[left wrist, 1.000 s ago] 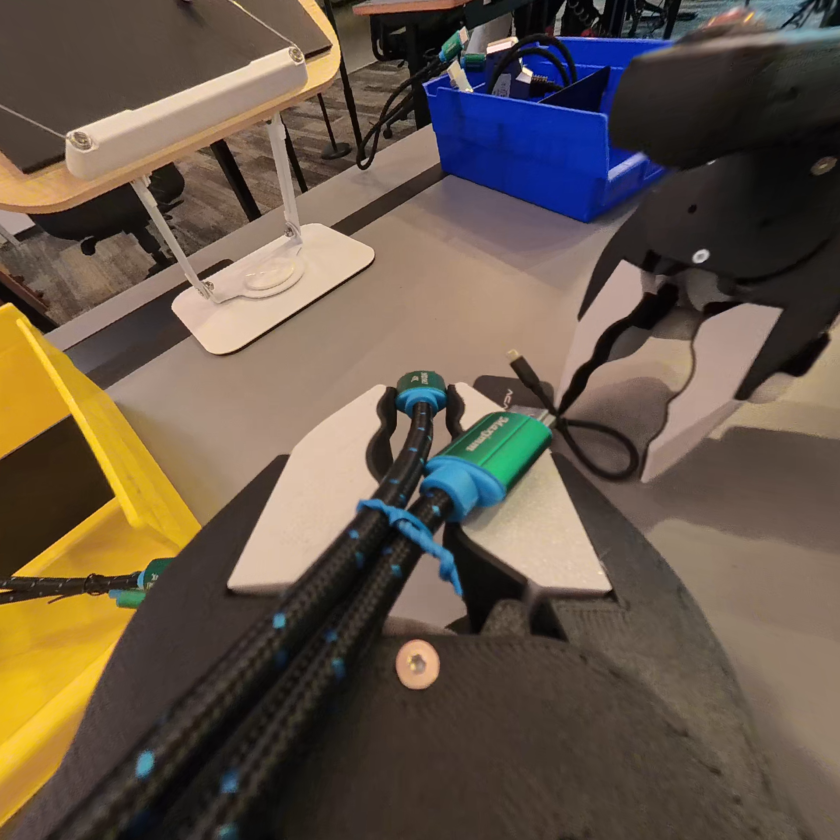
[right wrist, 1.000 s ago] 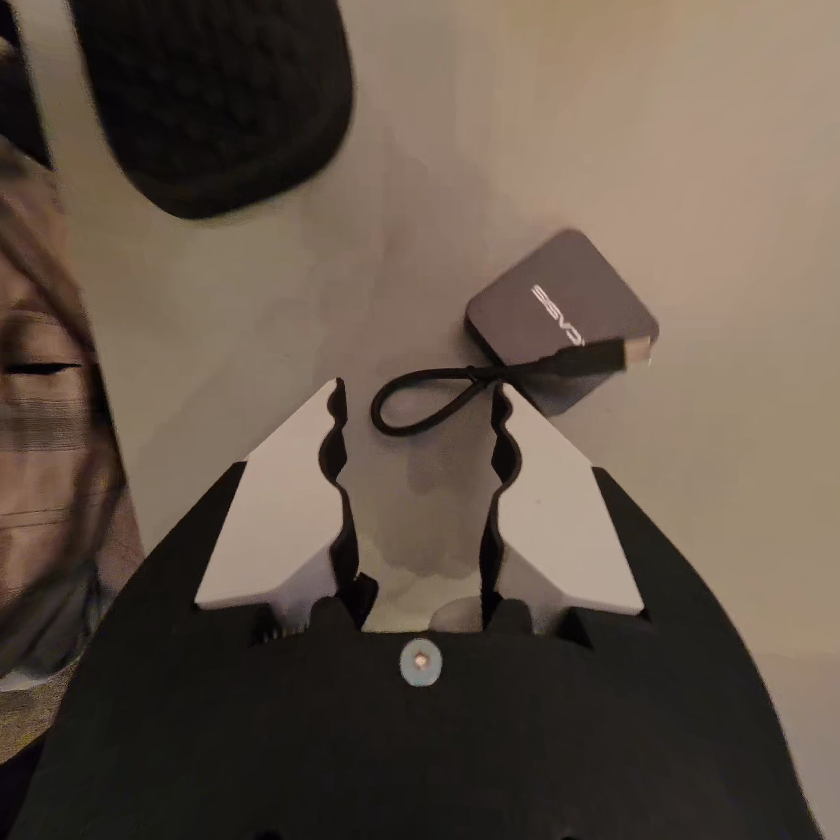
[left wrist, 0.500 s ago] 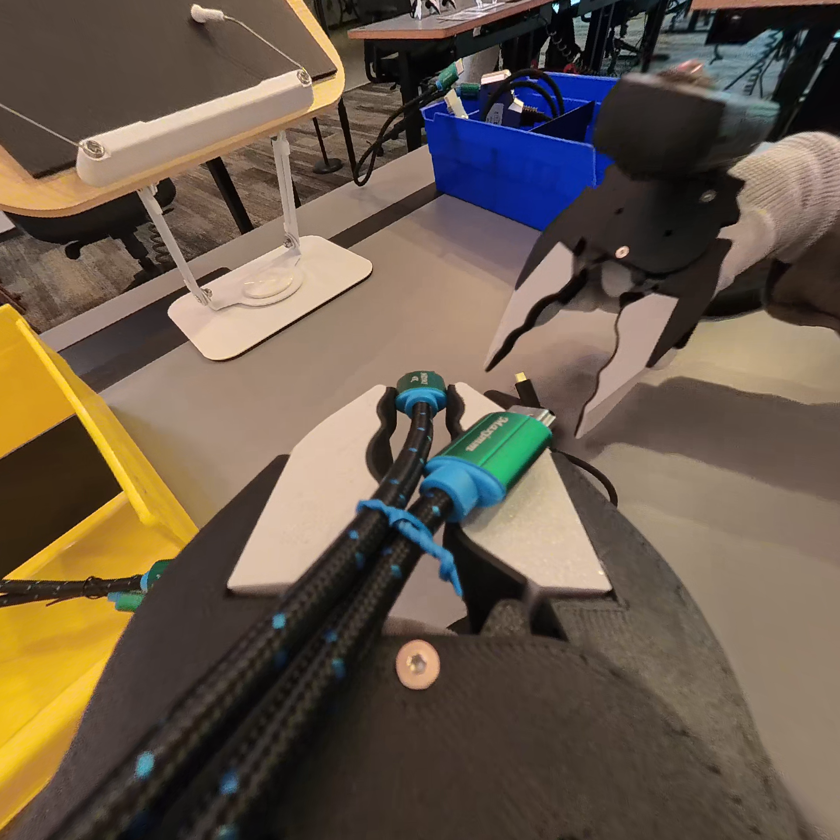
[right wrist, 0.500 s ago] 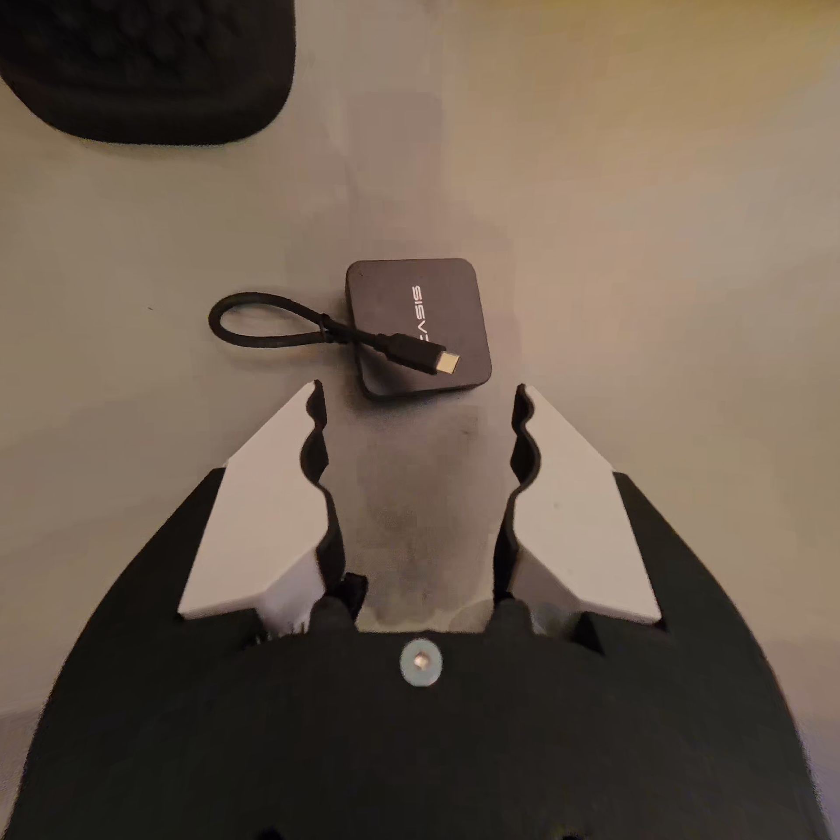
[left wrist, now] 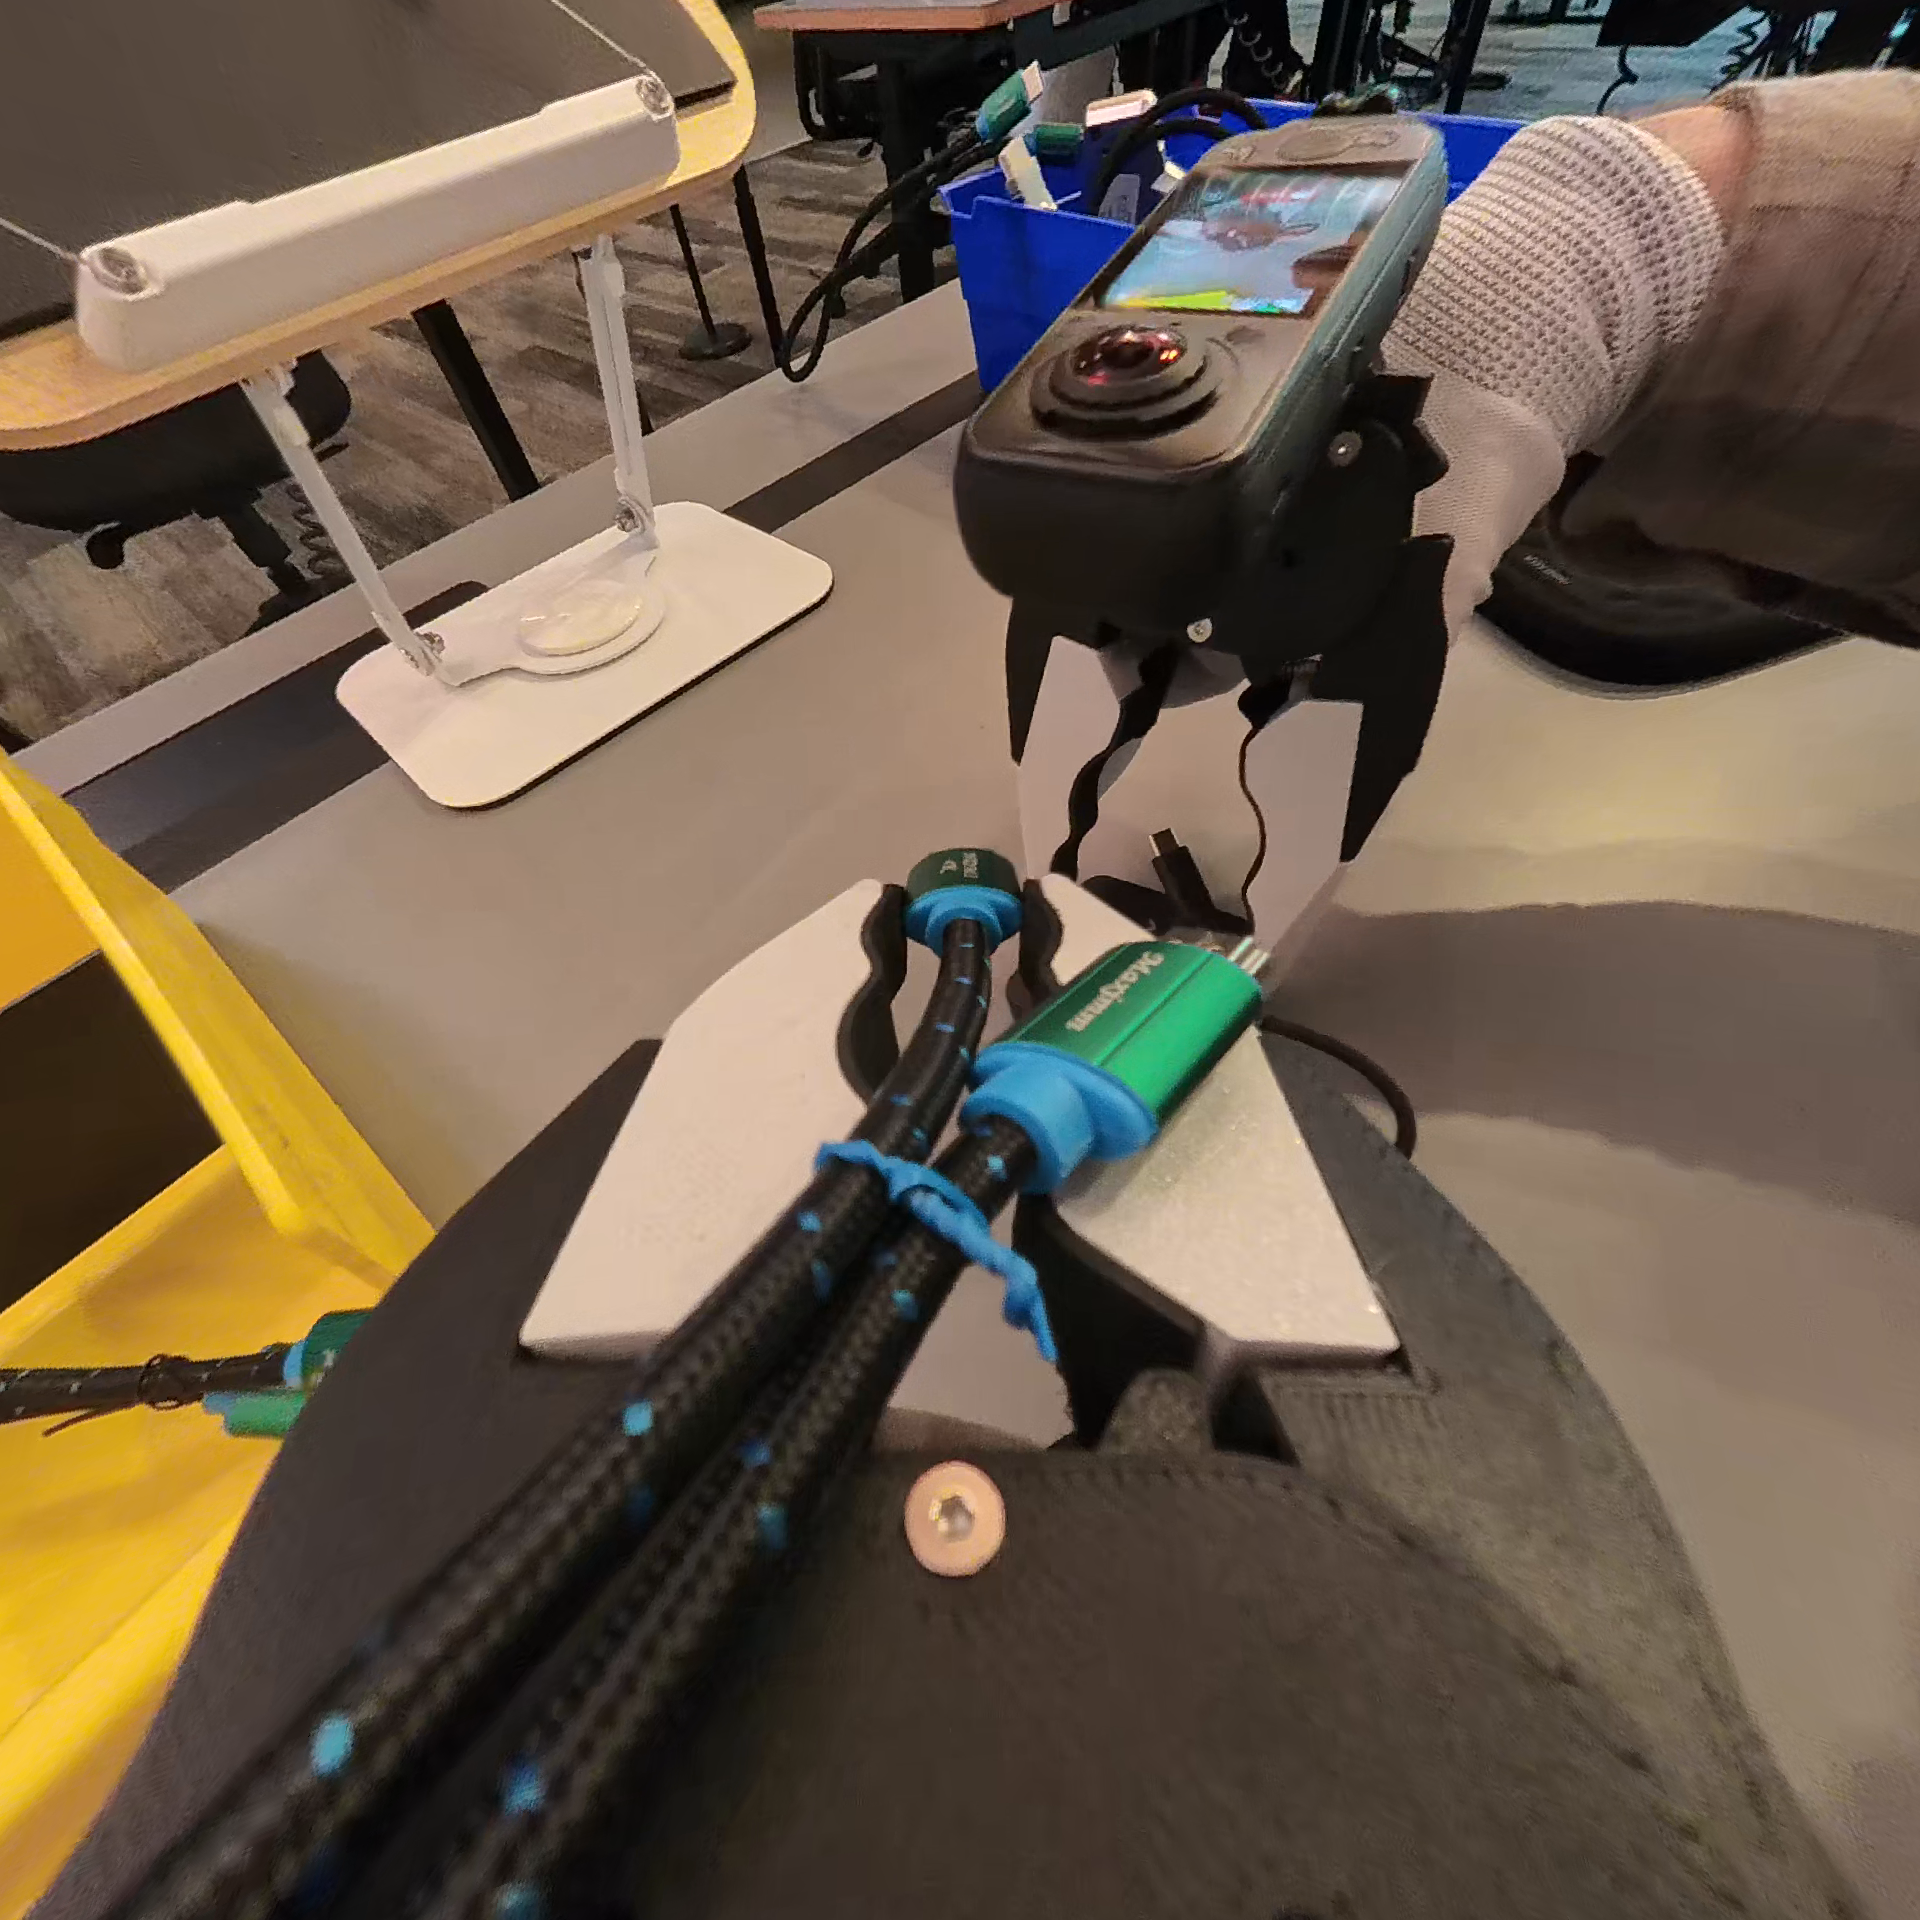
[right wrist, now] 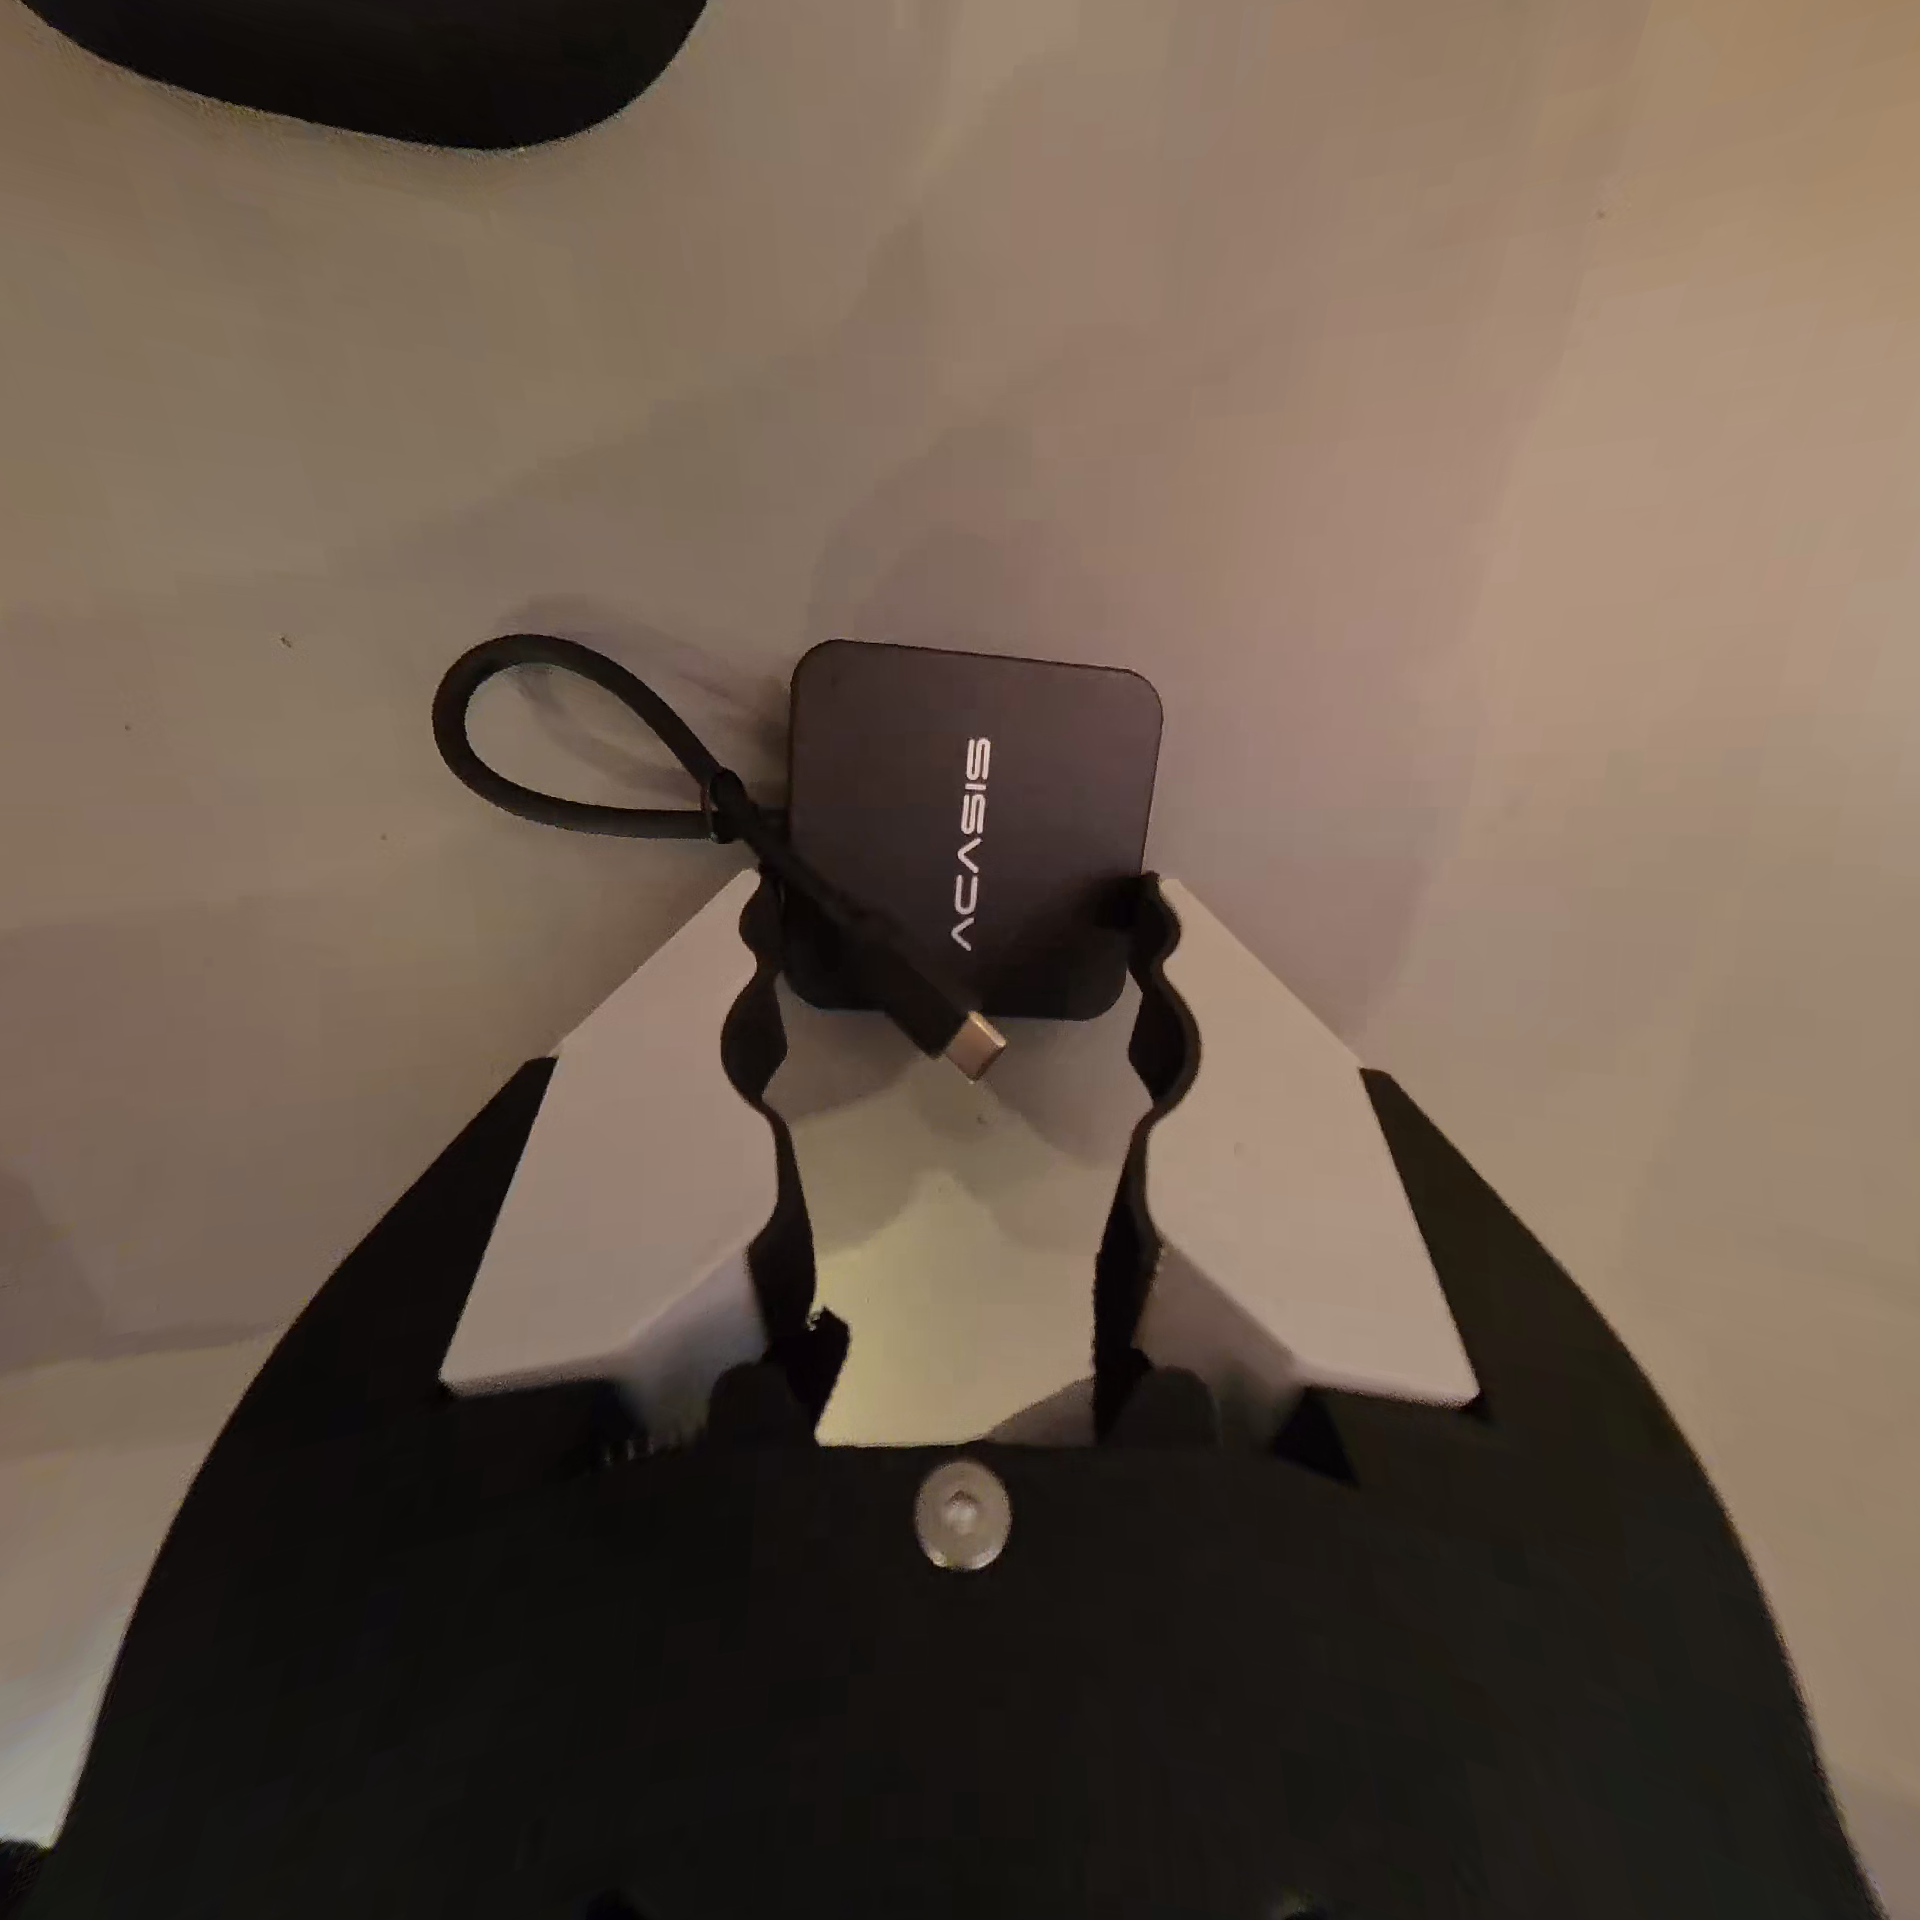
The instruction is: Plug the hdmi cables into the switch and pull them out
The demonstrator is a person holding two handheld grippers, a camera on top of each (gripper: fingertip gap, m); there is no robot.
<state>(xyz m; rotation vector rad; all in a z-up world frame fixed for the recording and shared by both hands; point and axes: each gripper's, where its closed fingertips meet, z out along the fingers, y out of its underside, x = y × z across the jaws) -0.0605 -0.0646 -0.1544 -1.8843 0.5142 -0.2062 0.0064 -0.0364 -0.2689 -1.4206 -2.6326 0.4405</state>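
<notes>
My left gripper [left wrist: 951, 935] is shut on a black braided hdmi cable [left wrist: 935, 1029], just behind its small green plug [left wrist: 961, 871]. The cable's other green plug [left wrist: 1138, 1013] lies on top of my right finger. The switch [right wrist: 977, 821] is a flat black square box on the grey table, with a short looped lead and a plug [right wrist: 966, 1039]. My right gripper [right wrist: 951, 899] points down over it, pads against both of its sides. In the left wrist view my right gripper [left wrist: 1164, 904] stands just beyond my left fingertips, and the switch is mostly hidden there.
A yellow bin [left wrist: 156, 1039] at the left holds another cable [left wrist: 156, 1387]. A blue bin [left wrist: 1018, 260] with several cables stands at the back. A white stand [left wrist: 582, 665] carries a wooden board. A black rounded object [left wrist: 1621, 623] lies at the right. A gloved hand [left wrist: 1538, 260] holds my right gripper. There is about 15 cm between the tips of the two grippers.
My right gripper has come down over the switch and its fingers have narrowed onto its sides. My left gripper holds the cable as before.
</notes>
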